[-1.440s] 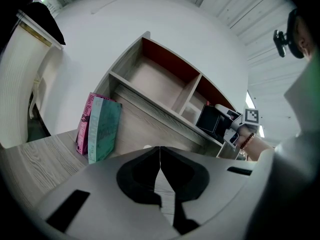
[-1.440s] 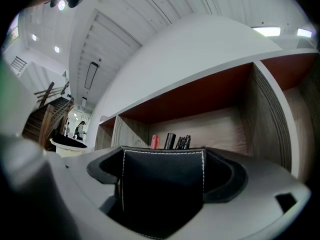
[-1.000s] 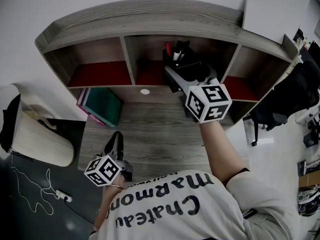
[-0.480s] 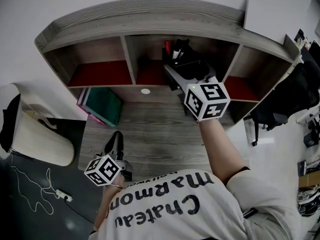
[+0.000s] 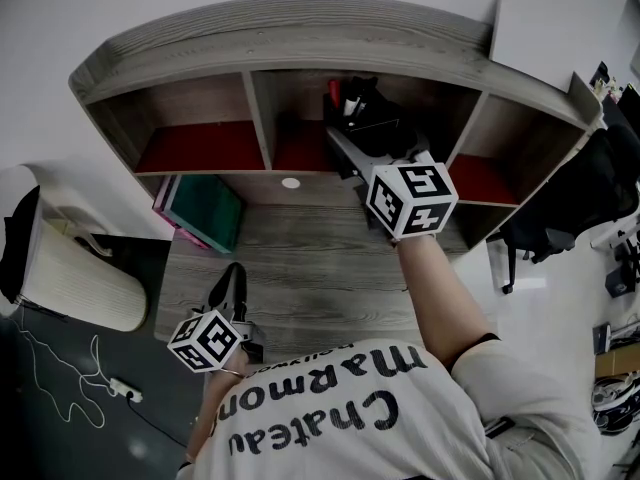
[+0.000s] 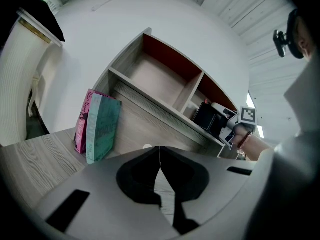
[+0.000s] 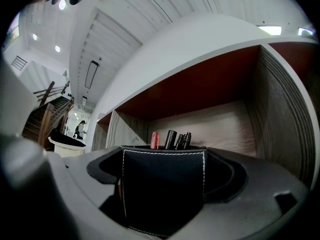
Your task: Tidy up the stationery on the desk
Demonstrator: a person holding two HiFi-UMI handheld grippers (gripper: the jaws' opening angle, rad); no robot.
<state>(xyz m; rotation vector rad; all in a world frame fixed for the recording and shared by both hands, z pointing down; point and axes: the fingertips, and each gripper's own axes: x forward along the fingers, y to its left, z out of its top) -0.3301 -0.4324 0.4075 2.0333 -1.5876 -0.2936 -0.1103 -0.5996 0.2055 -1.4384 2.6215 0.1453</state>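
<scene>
Head view: right gripper [image 5: 362, 146] holds pen holder [image 5: 374, 118] inside shelf [image 5: 280, 38] middle bay; left gripper [image 5: 236, 273] over bench [image 5: 310, 258], front of shelf.
Left gripper view: fingers [image 6: 142, 174] clenched, empty.
Right gripper view: fingers grasping pen holder, pens [image 7: 172, 140] upright inside.

Pale short-sleeved T-shirt [image 5: 330, 408] with dark block lettering, behind both tongs. Grey-bodied, black-padded left tongs [image 6: 160, 156] and right tongs [image 7: 164, 181], each bearing a black-and-white marker cube [image 5: 208, 340]. Thin reddish bracelet [image 6: 242, 139] just behind the right tongs.
</scene>
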